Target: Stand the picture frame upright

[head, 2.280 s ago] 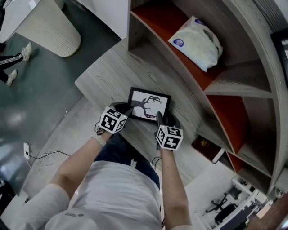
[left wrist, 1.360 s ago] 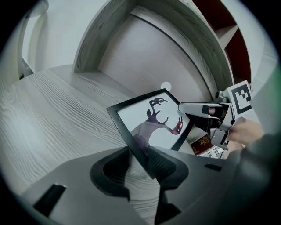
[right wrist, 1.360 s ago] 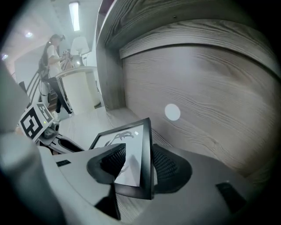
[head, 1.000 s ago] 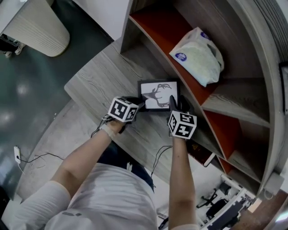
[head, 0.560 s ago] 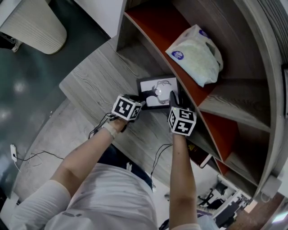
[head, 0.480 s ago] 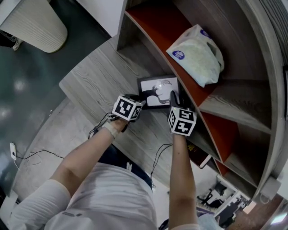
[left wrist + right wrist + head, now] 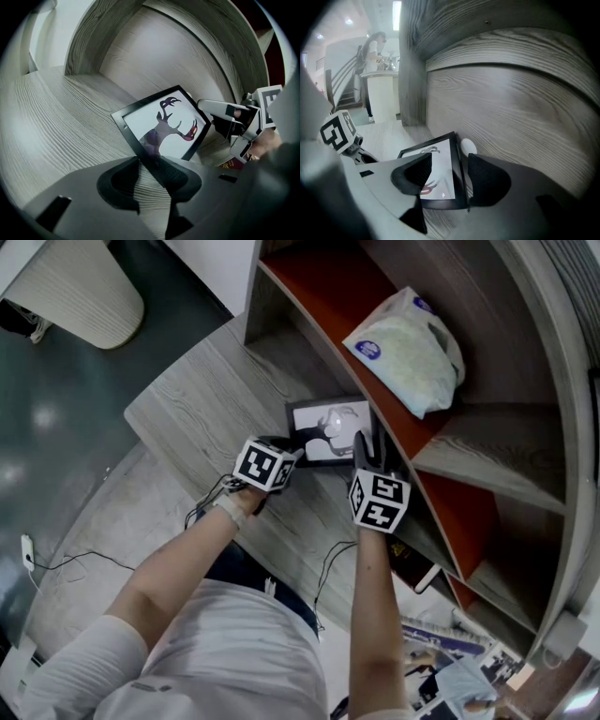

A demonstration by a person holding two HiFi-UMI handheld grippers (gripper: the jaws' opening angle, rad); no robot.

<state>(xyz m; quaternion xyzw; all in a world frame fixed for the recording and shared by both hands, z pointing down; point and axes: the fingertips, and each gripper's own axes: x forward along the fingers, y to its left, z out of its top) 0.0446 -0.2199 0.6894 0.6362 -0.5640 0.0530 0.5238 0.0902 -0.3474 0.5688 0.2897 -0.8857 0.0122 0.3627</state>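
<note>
A black picture frame (image 7: 326, 418) with a deer picture stands tipped up on the grey wooden shelf board (image 7: 202, 404), close to the back wall. In the left gripper view the frame (image 7: 164, 126) runs down between the jaw tips of my left gripper (image 7: 142, 163), which is shut on its lower edge. My right gripper (image 7: 450, 160) straddles the frame's right edge (image 7: 458, 164). Its jaws have just been opening, and a gap shows between the outer pad and the frame. In the head view the left gripper (image 7: 296, 448) and the right gripper (image 7: 365, 441) flank the frame.
A white plastic bag (image 7: 405, 338) lies on the red shelf above. A dark red book (image 7: 413, 562) lies lower right. A small white round thing (image 7: 468, 146) sits against the back wall behind the frame. Cables (image 7: 330, 563) hang off the board's front edge.
Since the earliest frame the picture frame has moved from the board's front towards the back wall and tipped up. In the last half second both hands have stayed almost still.
</note>
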